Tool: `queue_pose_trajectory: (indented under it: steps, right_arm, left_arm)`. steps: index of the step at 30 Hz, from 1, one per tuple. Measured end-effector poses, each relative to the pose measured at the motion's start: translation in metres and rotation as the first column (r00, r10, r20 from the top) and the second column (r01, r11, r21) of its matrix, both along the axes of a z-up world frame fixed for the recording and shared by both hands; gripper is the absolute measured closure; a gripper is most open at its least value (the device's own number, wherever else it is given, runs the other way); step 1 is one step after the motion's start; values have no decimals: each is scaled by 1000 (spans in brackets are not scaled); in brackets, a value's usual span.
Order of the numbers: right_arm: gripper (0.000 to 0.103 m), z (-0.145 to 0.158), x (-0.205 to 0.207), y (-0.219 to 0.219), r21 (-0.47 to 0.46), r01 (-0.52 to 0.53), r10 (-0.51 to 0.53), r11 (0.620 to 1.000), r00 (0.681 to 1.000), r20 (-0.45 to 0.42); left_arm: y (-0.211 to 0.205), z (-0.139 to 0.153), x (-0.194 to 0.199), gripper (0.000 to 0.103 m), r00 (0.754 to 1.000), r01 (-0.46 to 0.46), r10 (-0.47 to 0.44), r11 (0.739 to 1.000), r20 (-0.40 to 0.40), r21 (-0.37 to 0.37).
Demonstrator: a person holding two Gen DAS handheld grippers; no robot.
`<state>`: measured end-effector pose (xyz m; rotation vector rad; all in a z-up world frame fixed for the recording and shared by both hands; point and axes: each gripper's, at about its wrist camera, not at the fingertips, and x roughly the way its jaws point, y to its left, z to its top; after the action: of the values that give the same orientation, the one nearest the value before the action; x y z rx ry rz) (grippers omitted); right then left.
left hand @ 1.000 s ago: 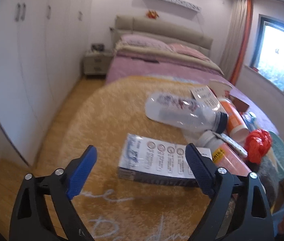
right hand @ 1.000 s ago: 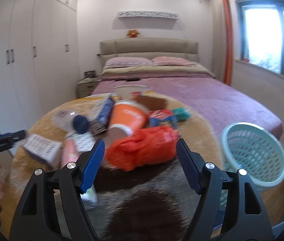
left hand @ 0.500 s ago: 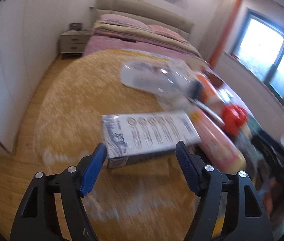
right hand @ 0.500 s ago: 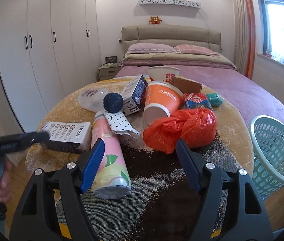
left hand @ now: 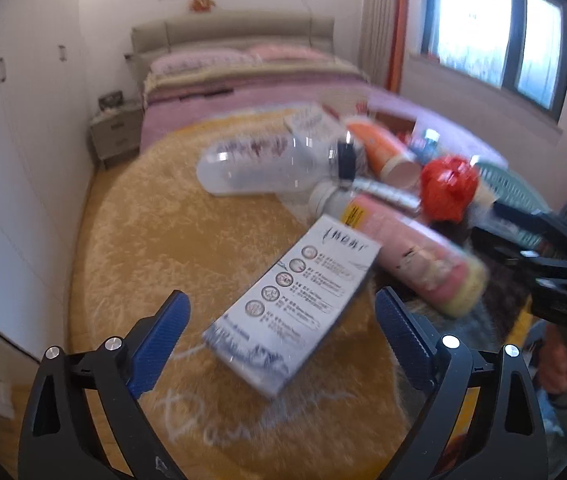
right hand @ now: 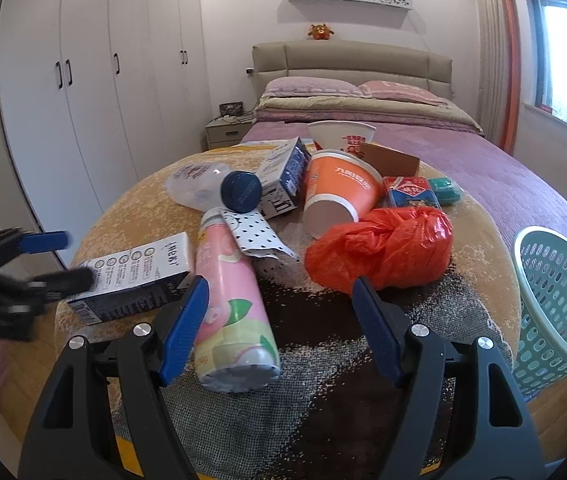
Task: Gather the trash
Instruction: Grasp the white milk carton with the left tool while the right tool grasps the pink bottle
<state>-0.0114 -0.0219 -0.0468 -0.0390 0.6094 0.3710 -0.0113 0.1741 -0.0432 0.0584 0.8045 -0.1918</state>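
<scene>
Trash lies on a round rug. A white and blue carton lies between the open jaws of my left gripper; it also shows in the right wrist view, where the left gripper is at its left end. A pink can lies just inside the left jaw of my open right gripper. A crumpled red bag lies just beyond it. A pale green mesh basket stands at the right.
Further back lie a clear bottle with a blue cap, a second carton, an orange paper cup, a noodle bowl, a red packet. A bed stands behind, wardrobes on the left.
My left gripper swung around the carton, which now lies diagonally between its jaws. My right gripper drew back and left, so the pink can is now by its left jaw.
</scene>
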Motion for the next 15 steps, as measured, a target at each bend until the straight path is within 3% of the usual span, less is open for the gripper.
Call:
queue_pose_trajectory:
  steps: [4,7,12,15]
  right_arm:
    - [29,-2,2,6,1,-20,20,1000,1000,-19]
    - [28,-5,6,11,7,-36,37,999,998,-42]
    - [27,-14,20,24,6,-72,72,997,991,-115]
    - [27,-18,31,31,6,-85,85,996,984,-159]
  left_arm:
    - [-11,-17,26,12,992,70,-66,997,-103,36]
    - [-15,-24,34,18,989,53,-40,995,-142,88]
    - [-17,-26,28,41,992,27,-11,992,-124,121]
    - [-9,-20,21,48,994,-15,23,997,-106,75]
